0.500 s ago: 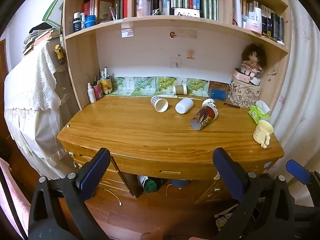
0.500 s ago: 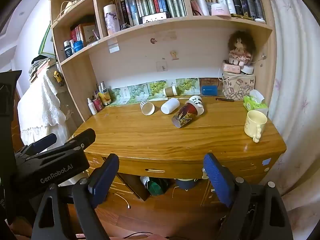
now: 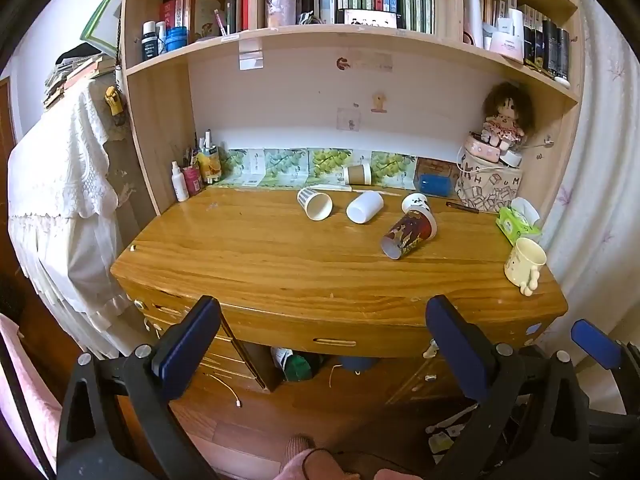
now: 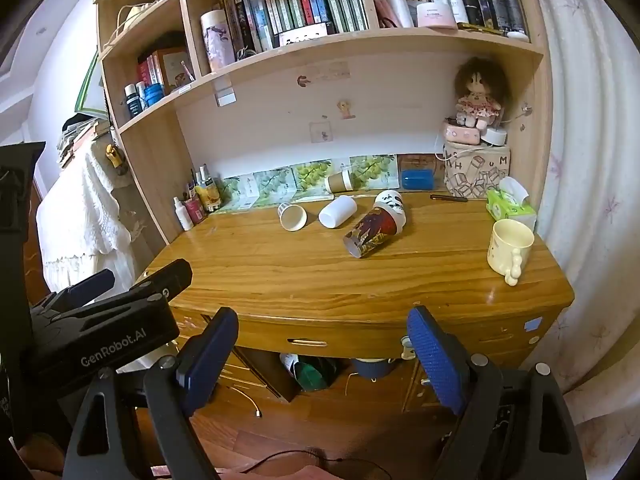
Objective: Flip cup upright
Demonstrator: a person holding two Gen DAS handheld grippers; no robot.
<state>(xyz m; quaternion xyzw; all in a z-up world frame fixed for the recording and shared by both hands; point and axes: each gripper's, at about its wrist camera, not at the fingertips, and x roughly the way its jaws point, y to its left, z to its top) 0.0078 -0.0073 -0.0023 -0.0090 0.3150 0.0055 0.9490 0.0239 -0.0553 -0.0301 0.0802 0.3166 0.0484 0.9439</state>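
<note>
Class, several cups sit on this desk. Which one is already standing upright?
The cream mug with the knobbly handle, near the desk's right edge, mouth up. The paper cups, including the dark printed cup, lie on their sides.

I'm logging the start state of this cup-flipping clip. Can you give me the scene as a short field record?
surface: wooden desk
cups on their side: striped cup; white cup; printed cup; panda-face cup; brown cup at the back
upright: cream mug, desk's right end
left gripper: open, short of the desk
right gripper: open, short of the desk
cups flipped: none yet
</note>
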